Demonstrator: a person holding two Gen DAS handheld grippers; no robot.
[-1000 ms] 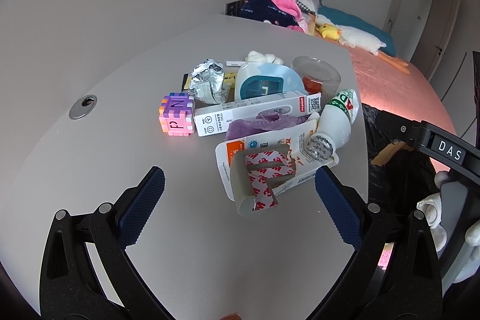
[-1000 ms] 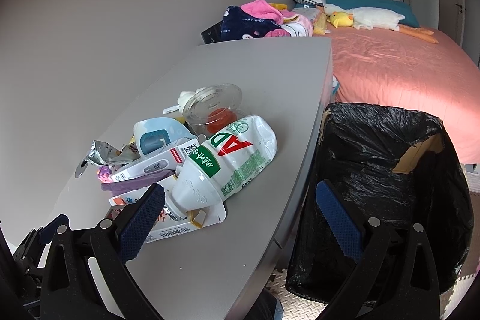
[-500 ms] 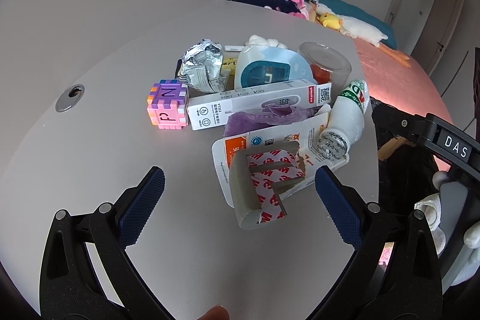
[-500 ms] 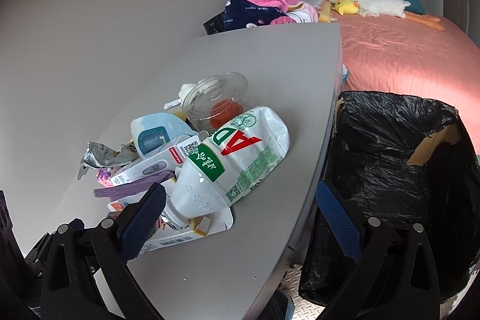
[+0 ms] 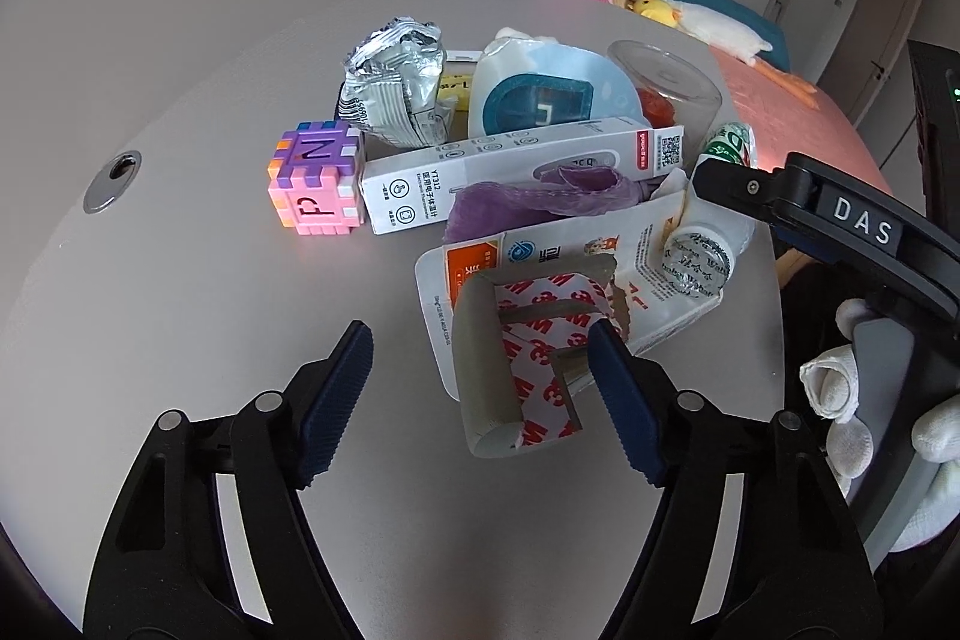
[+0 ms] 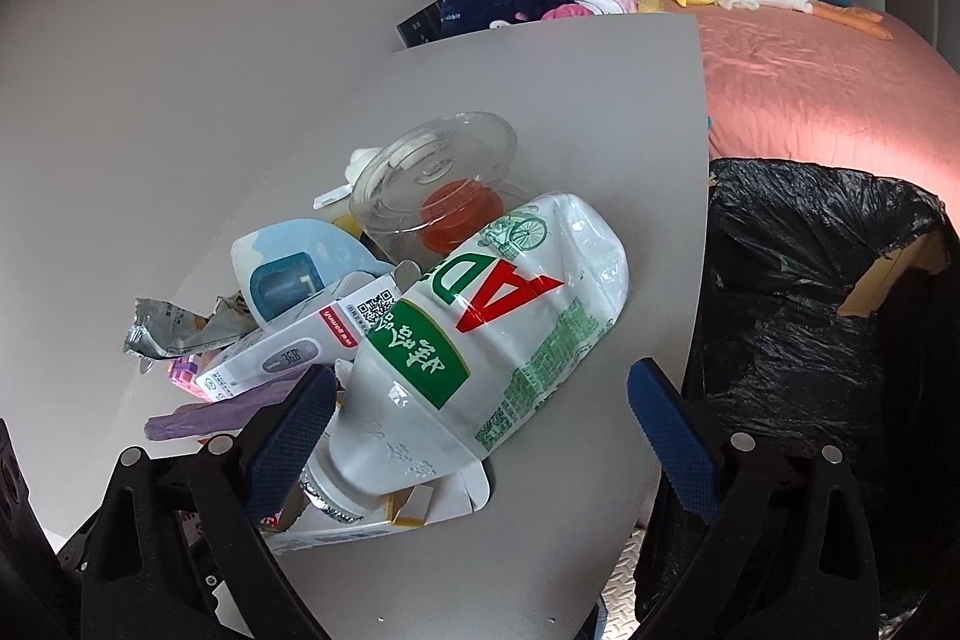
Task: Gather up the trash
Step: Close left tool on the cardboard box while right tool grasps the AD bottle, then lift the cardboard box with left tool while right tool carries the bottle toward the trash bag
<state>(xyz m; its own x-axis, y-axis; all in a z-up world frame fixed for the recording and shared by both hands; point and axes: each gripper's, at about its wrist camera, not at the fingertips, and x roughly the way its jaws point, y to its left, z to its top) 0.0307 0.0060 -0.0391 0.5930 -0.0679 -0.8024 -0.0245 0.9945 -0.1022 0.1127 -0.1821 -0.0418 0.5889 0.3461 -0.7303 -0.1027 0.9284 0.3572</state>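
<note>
we see the white bottle [image 6: 480, 358] lying on the counter [image 6: 588, 100], cap end toward us; right gripper [image 6: 480, 424] fingers spread wide, straddling it, not pressing; left gripper [image 5: 480, 388] fingers closing around torn packaging [image 5: 528, 340], released

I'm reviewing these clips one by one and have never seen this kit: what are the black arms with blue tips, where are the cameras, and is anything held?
No robot here: a person holds a two-finger tool in each hand, each with a camera looking along its fingers. The left tool has just been closing, its blue pads either side of a torn tape card, not yet pressing on it. The right tool is open, around a white drink bottle. Nothing is held. The grey table also holds a thermometer box and a toy cube. A black-lined bin stands beside it.
</note>
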